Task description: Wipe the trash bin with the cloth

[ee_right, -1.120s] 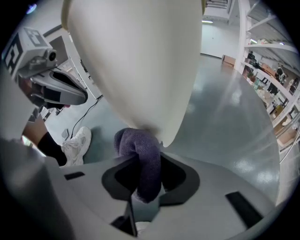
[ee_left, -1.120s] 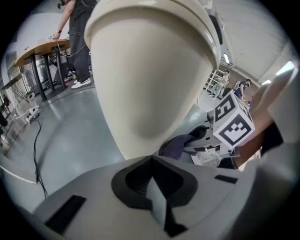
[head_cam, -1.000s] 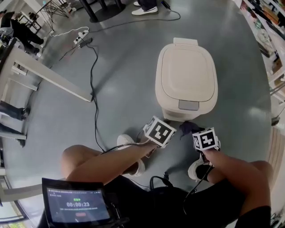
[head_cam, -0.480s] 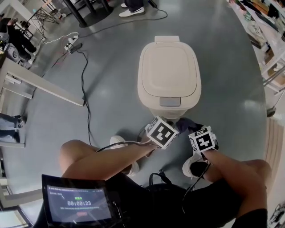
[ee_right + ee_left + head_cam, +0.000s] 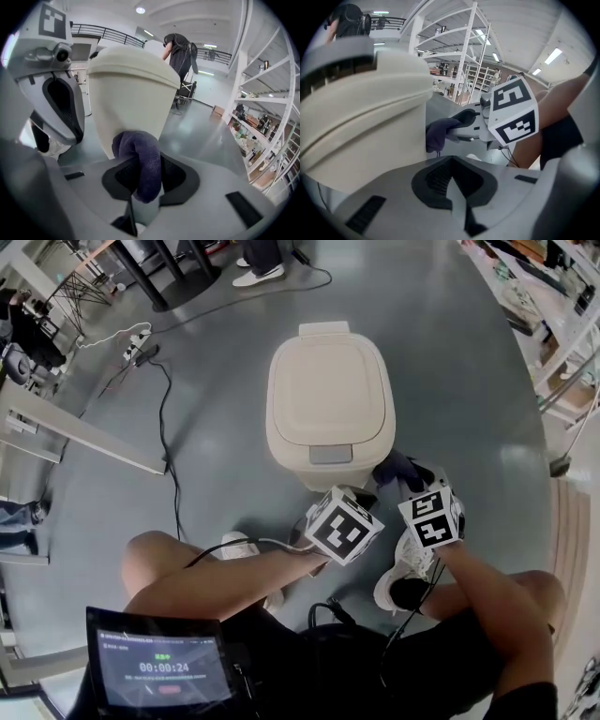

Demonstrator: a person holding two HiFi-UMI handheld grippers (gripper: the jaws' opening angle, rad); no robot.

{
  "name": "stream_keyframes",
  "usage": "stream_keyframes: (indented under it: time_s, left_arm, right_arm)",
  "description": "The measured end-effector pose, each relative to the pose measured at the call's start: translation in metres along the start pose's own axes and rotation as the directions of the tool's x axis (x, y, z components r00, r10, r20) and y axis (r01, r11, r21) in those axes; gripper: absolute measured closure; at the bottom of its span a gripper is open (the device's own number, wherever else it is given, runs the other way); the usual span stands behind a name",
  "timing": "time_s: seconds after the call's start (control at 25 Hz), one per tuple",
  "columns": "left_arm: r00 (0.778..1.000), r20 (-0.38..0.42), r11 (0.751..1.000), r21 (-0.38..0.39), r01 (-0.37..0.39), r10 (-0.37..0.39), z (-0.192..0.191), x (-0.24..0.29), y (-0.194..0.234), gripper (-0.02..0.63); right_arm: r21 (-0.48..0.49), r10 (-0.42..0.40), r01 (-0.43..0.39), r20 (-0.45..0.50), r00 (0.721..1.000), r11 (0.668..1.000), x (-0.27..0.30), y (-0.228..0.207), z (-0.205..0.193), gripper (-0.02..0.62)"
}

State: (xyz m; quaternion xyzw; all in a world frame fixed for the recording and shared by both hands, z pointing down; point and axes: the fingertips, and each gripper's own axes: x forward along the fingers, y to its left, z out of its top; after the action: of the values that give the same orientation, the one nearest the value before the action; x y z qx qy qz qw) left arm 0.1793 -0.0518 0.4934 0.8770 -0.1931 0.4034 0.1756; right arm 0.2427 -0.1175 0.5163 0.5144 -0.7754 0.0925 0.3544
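Grey floor (image 5: 469, 409) carries all items. Cream trash bin (image 5: 328, 399) stands upright on it, lid down, with a grey tab at the lid's near edge. A black cable (image 5: 173, 456) runs across the floor on the bin's left, well apart from it. The person's bare legs and white shoes (image 5: 403, 568) sit just short of the bin's near side.

Left tool (image 5: 452, 183) is low at the bin's near wall, beside the right tool. Its jaws are pressed together with nothing between them.

Right tool (image 5: 145, 183) is at the bin's near right corner, jaws pinching the dark purple cloth (image 5: 140, 159). The cloth is bunched into a loop that stands out ahead of the jaws. It meets the bin's wall below the lid, as far as the left gripper view shows.
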Motion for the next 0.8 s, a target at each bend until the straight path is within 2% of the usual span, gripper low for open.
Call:
stream_keyframes:
  time_s: [0.16,0.28,0.8]
  left_arm:
    - [0.998,0.063,0.998,0.063,-0.029,0.025,0.023,-0.02,-0.005,0.609]
    - [0.993,0.109,0.993,0.107,-0.053,0.041,0.037,-0.03,-0.004,0.609]
    - [0.992,0.117,0.995,0.085,-0.058,0.048,0.039,-0.032,0.001,0.609]
  right_arm:
    - [-0.028,-0.016,0.019,0.113,0.993,0.999,-0.015,-0.006,0.039,0.506]
    - [-0.042,-0.012,0.019,0.156,0.988,0.999,-0.016,-0.006,0.055,0.506]
    - [-0.014,-0.007,0.009,0.148,0.989,1.0,-0.013,-0.009,0.052,0.506]
